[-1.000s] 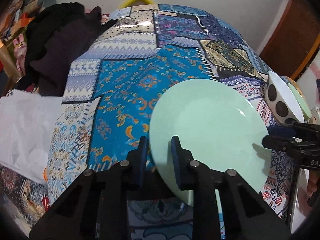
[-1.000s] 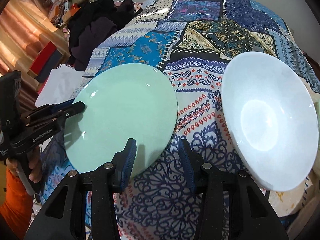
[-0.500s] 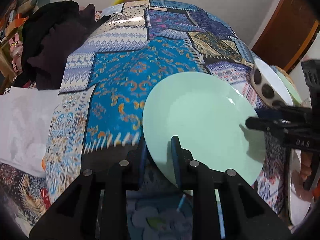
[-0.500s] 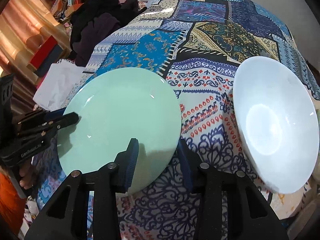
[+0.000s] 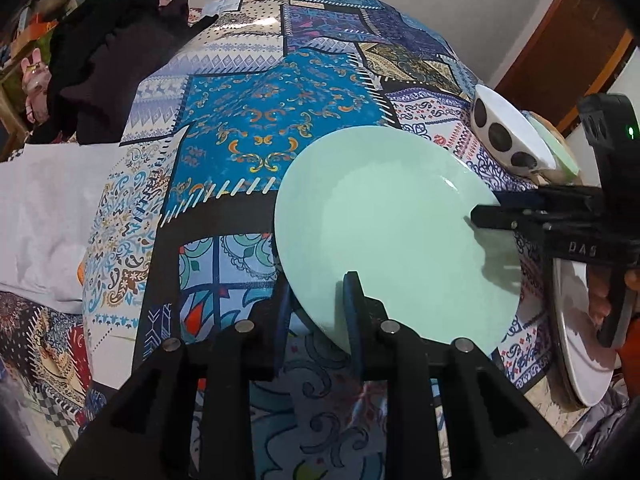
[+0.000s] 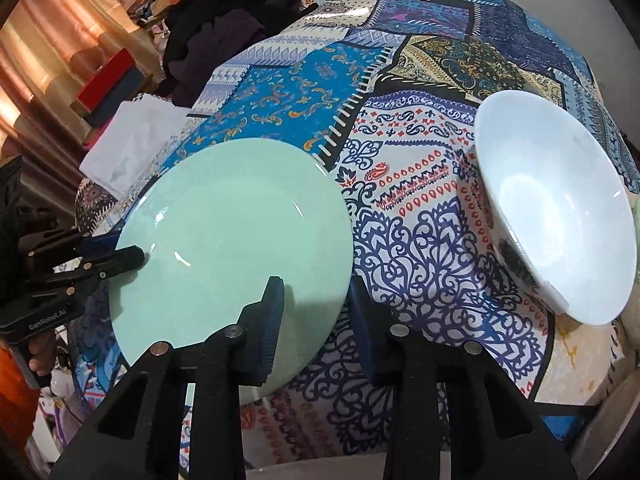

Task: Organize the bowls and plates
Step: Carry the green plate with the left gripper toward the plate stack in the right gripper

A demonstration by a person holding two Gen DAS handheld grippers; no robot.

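Note:
A mint green plate [image 5: 396, 236] is held just above the patterned tablecloth [image 5: 248, 128]; it also shows in the right wrist view [image 6: 232, 240]. My left gripper [image 5: 318, 304] is shut on the plate's near rim. My right gripper [image 6: 316, 308] also straddles the plate's rim with its jaws close on it, and shows side-on in the left wrist view [image 5: 500, 210]. A white bowl with black spots [image 6: 556, 216] stands tilted at the right; it also shows in the left wrist view [image 5: 508, 132].
Dark clothes [image 5: 108, 64] lie piled at the table's far left, with white cloth [image 5: 44, 216] beside the table. More plates [image 5: 580, 320] stand stacked at the right edge behind the right gripper. A wooden door [image 5: 568, 44] is at far right.
The green plate and both grippers have shifted toward the near edge of the table. The right gripper's jaws have closed in on the plate's rim.

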